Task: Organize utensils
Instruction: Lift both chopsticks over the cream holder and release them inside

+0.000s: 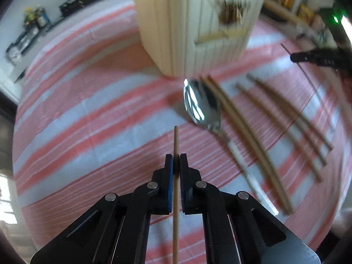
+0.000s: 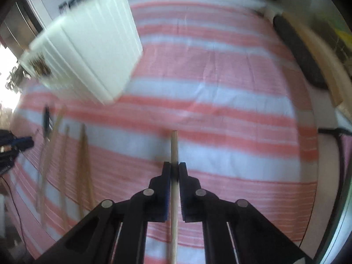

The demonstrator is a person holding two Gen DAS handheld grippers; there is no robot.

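At lower centre of each wrist view, jaws pinching one upright chopstick: left gripper [image 1: 176, 156] on thin chopstick [image 1: 176, 138], right gripper [image 2: 174, 165] on thicker chopstick [image 2: 174, 145]. Beyond, spoon [image 1: 201, 103], loose chopsticks [image 1: 248, 136], white holder [image 1: 195, 26] on striped cloth [image 1: 88, 114].

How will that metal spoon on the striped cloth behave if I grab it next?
The spoon looks polished, so it may slip between the pads. It is probably stiff and heavier than the chopsticks close beside it. It lies flat, so it likely won't roll, though a nudge might disturb those sticks.
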